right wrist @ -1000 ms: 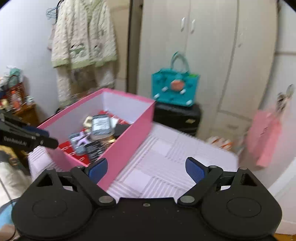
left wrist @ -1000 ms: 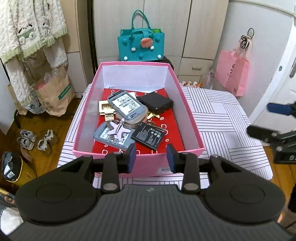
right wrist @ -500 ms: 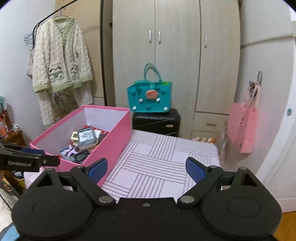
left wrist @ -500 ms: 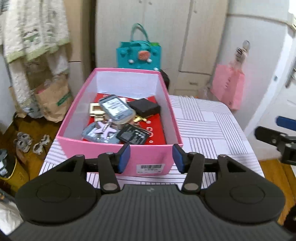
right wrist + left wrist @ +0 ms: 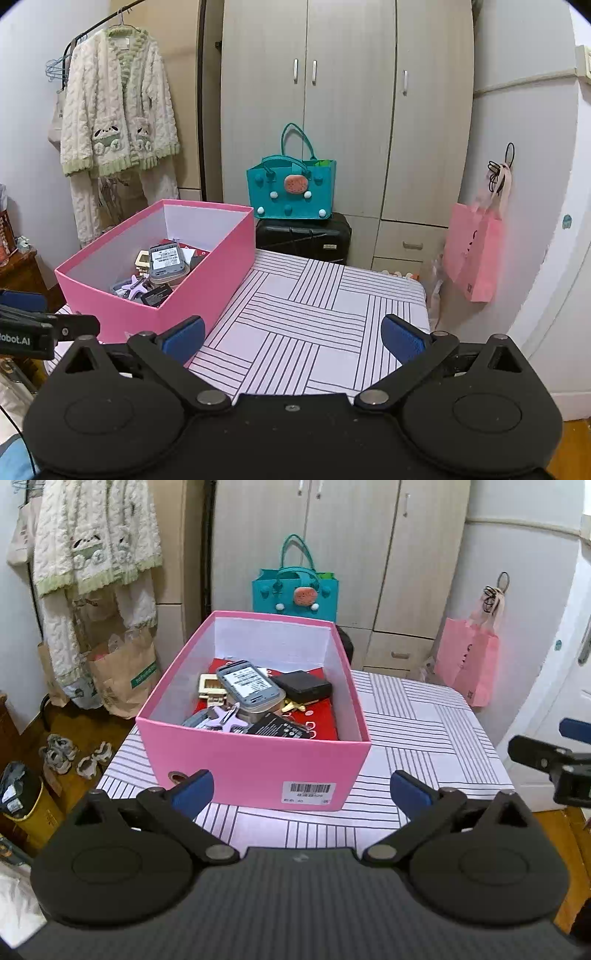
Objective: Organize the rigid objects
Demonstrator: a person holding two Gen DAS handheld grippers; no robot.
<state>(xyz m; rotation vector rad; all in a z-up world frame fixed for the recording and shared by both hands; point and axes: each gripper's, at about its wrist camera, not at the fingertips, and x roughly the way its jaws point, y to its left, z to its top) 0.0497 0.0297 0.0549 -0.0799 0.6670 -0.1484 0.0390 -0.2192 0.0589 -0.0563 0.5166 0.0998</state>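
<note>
Pink box [image 5: 255, 764] on the striped bench [image 5: 424, 723], toward its left side. Inside, piled on a red lining: a grey phone [image 5: 249, 683], a black block [image 5: 303, 686], a dark battery [image 5: 280, 729], a pale star-shaped piece [image 5: 223, 716]. Left tool [image 5: 301, 794] just opened wide, nothing between its pads, level with the box's near wall. Right tool [image 5: 293, 338] also spread wide and empty, over bare bench beside the box.
</note>
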